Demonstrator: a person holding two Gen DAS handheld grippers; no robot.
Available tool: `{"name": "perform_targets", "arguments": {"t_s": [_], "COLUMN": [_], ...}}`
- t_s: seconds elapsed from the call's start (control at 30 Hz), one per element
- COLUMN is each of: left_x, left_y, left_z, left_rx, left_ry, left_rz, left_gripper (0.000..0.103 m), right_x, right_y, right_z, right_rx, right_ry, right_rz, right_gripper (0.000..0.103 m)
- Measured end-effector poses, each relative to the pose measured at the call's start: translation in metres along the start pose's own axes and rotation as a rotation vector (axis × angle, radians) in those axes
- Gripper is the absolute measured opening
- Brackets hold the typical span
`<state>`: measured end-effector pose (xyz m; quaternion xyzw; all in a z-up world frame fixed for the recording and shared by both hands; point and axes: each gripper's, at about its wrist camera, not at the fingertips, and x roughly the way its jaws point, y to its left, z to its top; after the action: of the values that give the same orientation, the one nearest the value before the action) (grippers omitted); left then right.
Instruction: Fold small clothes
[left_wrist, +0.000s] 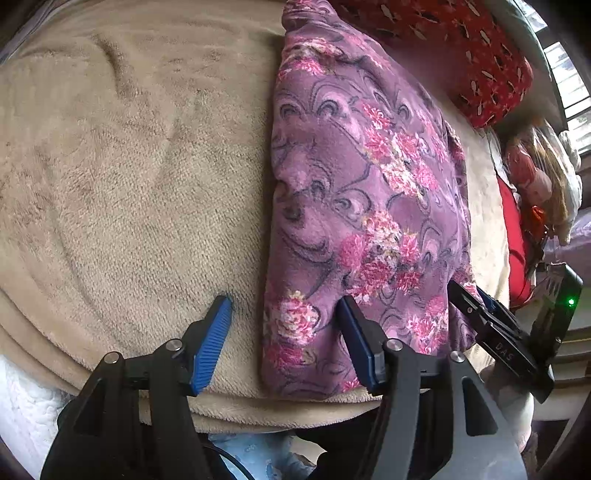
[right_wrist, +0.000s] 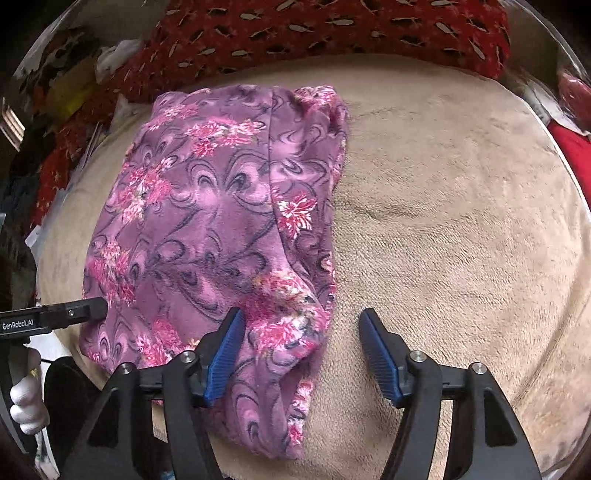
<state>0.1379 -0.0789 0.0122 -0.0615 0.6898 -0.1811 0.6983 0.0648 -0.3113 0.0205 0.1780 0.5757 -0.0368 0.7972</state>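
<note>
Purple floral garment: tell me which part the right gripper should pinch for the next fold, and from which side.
Probably the near right corner of the purple floral garment, where its layered edge bunches up off the beige blanket. Come from above and from the right; the open right gripper already straddles that edge, giving the fingers something to close on.

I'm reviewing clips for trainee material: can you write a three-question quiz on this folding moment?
1. True or false: the right gripper is clamped shut on the purple floral garment.
2. What does the garment lie on? A) bare wood B) beige fleece blanket C) tiled floor
3. Which fabric lies beyond the garment's far end?

Key: 1 false, its jaws stand open over the garment's edge; 2 B; 3 the red patterned fabric.
</note>
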Motion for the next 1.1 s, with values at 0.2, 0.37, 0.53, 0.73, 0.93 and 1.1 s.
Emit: {"name": "perform_targets", "arguments": {"t_s": [0.2, 0.37, 0.53, 0.73, 0.93, 1.1], "left_x": [0.002, -0.007, -0.017, -0.011, -0.021, -0.019], "left_y": [0.000, 0.002, -0.003, -0.007, -0.014, -0.014], "left_z": [0.002, 0.003, 0.005, 0.002, 0.006, 0.015], "left_rx": [0.003, 0.007, 0.038, 0.058, 0.079, 0.082], "left_ry": [-0.003, -0.001, -0.048, -0.058, -0.109, -0.112], "left_rz": [-0.011, -0.020, 0.023, 0.091, 0.110, 0.113], "left_gripper": [0.061, 0.060, 0.060, 0.060, 0.060, 0.060], "right_x": [0.005, 0.000, -0.033, -0.018, -0.042, -0.018], "right_y": [-0.014, -0.021, -0.025, -0.036, -0.029, -0.021], "right_z": [-0.007, -0.009, -0.003, -0.004, 0.013, 0.029], "right_rx": [0.100, 0.140, 0.141, 0.147, 0.191, 0.207], "right_ry": [0.019, 0.023, -0.114, -0.051, -0.154, -0.109], "right_rz": [-0.011, 0.007, 0.055, 0.107, 0.168, 0.125], "right_gripper": [0.095, 0.094, 0.066, 0.013, 0.028, 0.041]}}
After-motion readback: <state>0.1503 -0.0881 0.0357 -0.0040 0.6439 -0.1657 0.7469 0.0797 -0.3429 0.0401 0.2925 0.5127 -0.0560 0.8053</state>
